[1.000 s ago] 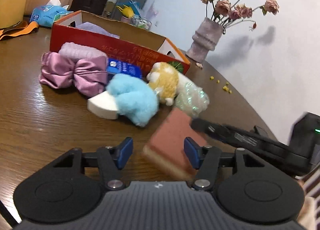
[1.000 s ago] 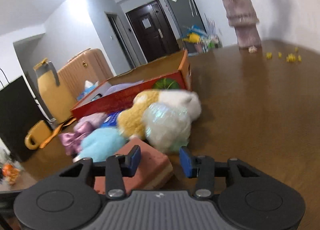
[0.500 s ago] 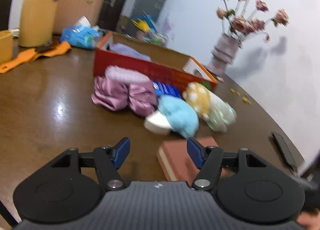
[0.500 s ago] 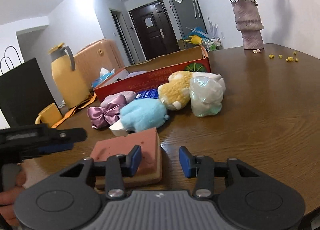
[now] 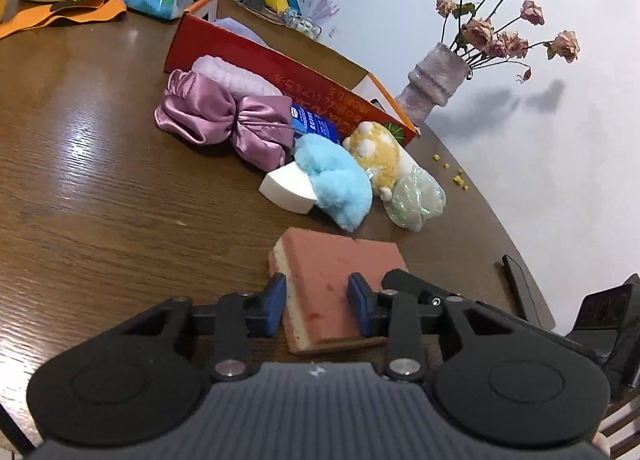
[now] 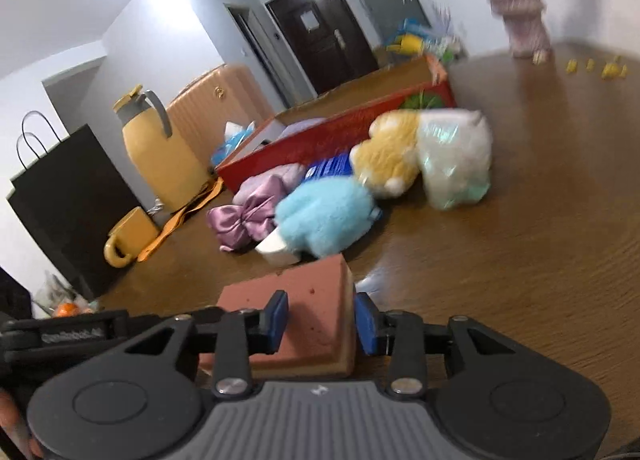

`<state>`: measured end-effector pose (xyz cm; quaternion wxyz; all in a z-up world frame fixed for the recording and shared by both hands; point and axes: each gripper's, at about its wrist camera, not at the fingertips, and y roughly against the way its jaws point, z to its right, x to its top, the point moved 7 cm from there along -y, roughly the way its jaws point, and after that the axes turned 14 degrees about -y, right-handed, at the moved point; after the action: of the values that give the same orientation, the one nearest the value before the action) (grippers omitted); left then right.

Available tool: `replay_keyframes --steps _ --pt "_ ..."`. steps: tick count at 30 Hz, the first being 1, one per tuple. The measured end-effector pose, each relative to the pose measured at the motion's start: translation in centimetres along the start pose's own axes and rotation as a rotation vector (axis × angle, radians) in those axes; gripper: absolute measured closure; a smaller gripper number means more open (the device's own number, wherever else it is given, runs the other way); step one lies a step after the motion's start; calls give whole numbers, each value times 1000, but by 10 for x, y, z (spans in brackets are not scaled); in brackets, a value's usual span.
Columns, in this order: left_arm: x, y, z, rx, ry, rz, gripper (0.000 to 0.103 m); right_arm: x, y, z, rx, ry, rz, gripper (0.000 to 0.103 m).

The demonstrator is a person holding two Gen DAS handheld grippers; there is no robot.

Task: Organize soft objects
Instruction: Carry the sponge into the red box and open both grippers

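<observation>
Soft things lie heaped on the brown wooden surface (image 5: 92,196) well ahead of my jaws, against the long red cardboard box (image 5: 280,72) I judge to be their home. Between both sets of jaws sits the flat rectangular terracotta-topped sponge (image 5: 340,272). My left gripper (image 5: 316,302) is closing across one end of it, and its blue pads look to be just meeting the sides. My right gripper (image 6: 320,318) has its jaws squeezed onto the other end. I'd keep the pinch light so the foam doesn't buckle, lift level with both hands together, then carry it over the fluffy sky-blue plush toy (image 5: 336,184) ahead.
</observation>
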<state>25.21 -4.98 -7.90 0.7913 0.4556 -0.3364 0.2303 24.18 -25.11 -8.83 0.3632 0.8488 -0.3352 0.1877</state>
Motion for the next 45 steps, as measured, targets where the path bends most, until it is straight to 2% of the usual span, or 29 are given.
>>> replay_keyframes --steps 4,6,8,12,15,19,21,23,25,30,32,34,37,39,43,45 --pt "15 1 5 -2 -30 38 74 3 0 -4 12 3 -7 73" --pt "33 2 5 -23 -42 73 74 12 4 -14 17 31 25 73" --pt "66 -5 4 -55 -48 93 74 32 5 -26 19 66 70 73" --pt "155 -30 4 -66 -161 171 74 103 -12 -46 41 87 133 73" --pt "216 -81 -9 -76 -185 138 74 174 -48 -52 39 95 168 74" --pt "273 -174 -37 -111 -82 16 74 250 -119 -39 -94 120 150 74" --pt "286 -214 -46 -79 -58 -27 74 279 -153 -28 -163 136 132 74" --pt "291 -248 -51 -34 -63 -79 75 301 -189 -12 -222 129 66 74" --pt "293 -272 -54 -8 -74 -111 74 312 -220 2 -287 132 14 74" --pt "291 -302 -59 35 -75 -149 79 313 -256 5 -447 347 22 76" --pt "291 -302 -60 34 -71 -157 78 314 -262 3 -490 397 25 77" --pt "294 -290 -60 52 -88 -128 76 312 -263 1 -515 423 10 73" --pt "304 -260 -53 76 -136 -85 74 314 -248 -11 -488 420 22 67" --pt "310 -231 -47 97 -182 -57 66 322 -231 -22 -484 450 72 66" --pt "319 -159 -38 194 -310 40 54 329 -176 -50 -455 488 125 53" --pt "320 -123 -37 252 -362 84 40 328 -144 -61 -434 511 149 48"
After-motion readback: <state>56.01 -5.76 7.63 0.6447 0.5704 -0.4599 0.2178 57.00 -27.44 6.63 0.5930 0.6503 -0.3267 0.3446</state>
